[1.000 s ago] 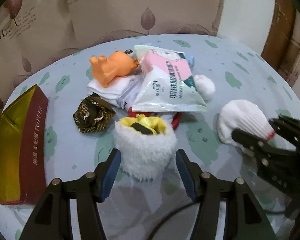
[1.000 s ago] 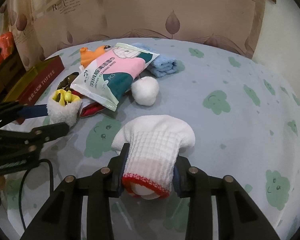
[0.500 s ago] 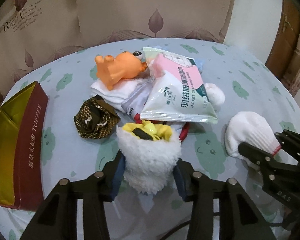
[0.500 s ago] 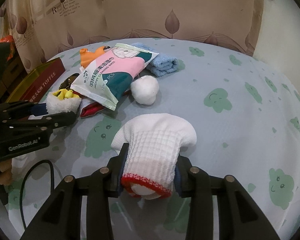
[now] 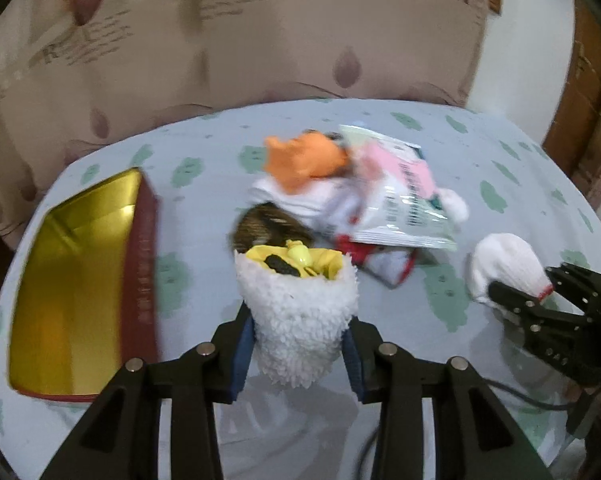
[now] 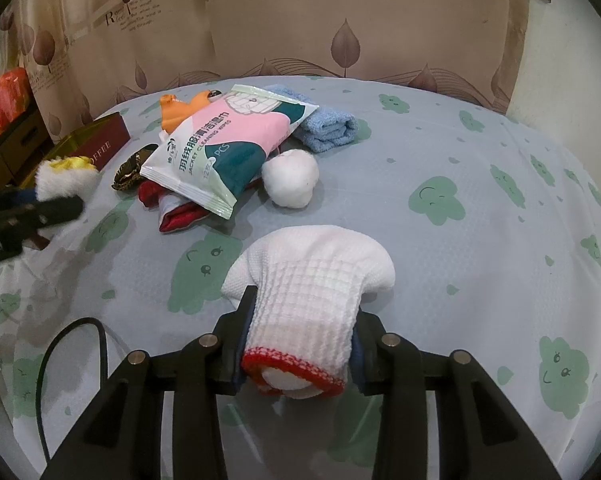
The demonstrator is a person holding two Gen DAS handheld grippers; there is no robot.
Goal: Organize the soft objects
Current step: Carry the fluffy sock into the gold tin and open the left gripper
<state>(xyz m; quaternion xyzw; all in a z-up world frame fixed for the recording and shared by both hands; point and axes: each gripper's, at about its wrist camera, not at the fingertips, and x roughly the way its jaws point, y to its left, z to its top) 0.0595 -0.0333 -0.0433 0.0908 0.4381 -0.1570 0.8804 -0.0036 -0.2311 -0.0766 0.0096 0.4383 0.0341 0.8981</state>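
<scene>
Left gripper [image 5: 298, 354]: jaws have just been closing and now press both flanks of the fluffy white pouch [image 5: 298, 316], squeezing its pile inward.
Fluffy white pouch: held upright between the left jaws, near the open gold tin [image 5: 76, 292]; yellow soft pieces [image 5: 300, 260] show in its mouth.
Right gripper [image 6: 298, 354]: jaws narrowly parted — clamped on the cuff end of the white knitted glove [image 6: 308, 280].
White knitted glove: lies on the bench [image 6: 480, 160], its broad end spread ahead of the jaws, its red-edged cuff [image 6: 296, 364] toward the camera.
Remaining pile: a wipes packet [image 6: 228, 148] lies over an orange toy [image 6: 176, 110], a red-and-white cloth [image 6: 172, 212] and a dark crumpled wrapper [image 6: 128, 172]; a white ball [image 6: 290, 178] and a folded blue towel [image 6: 326, 126] lie just beside it.
Handling, pouch: likely light and compressible — grip low on the body, mouth kept upward, or the contents may spill.
Handling, glove: limp and stretchy; a hold at the bunched cuff should keep the loose end from slipping free.
</scene>
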